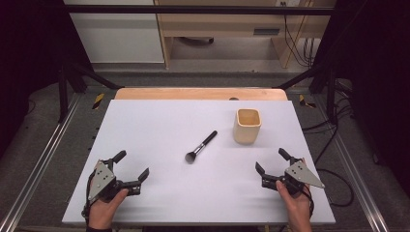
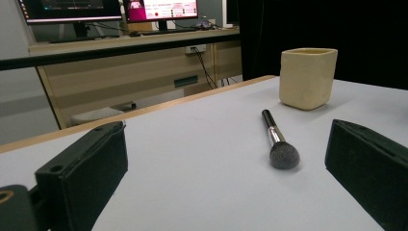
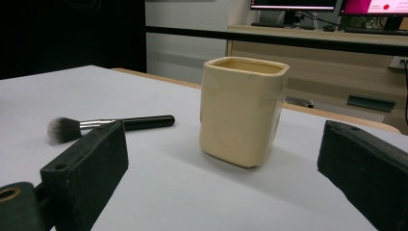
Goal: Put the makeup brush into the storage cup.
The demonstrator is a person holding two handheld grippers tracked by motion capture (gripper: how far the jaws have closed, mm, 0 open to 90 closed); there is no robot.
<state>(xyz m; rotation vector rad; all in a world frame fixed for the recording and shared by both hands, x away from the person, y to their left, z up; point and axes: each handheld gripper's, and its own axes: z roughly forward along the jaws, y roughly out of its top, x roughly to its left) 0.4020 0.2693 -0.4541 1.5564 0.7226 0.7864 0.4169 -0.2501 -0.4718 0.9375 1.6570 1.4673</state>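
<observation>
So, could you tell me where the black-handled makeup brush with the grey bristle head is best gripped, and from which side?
Grip the black-handled makeup brush at mid-handle, coming straight down from above with the jaws set across the shaft. It lies flat on the white table, slanted, its bristle end towards the person, so only the slim rigid handle gives firm purchase. The open left gripper looks well placed; the cream square cup stands apart.

Matt surfaces, one shiny ferrule

Table: smooth matt pale board, wood edge. Cup: cream, satin, slightly dimpled. Brush: glossy black handle, bright metal ferrule, soft bristles. Gripper pads: matt black.
</observation>
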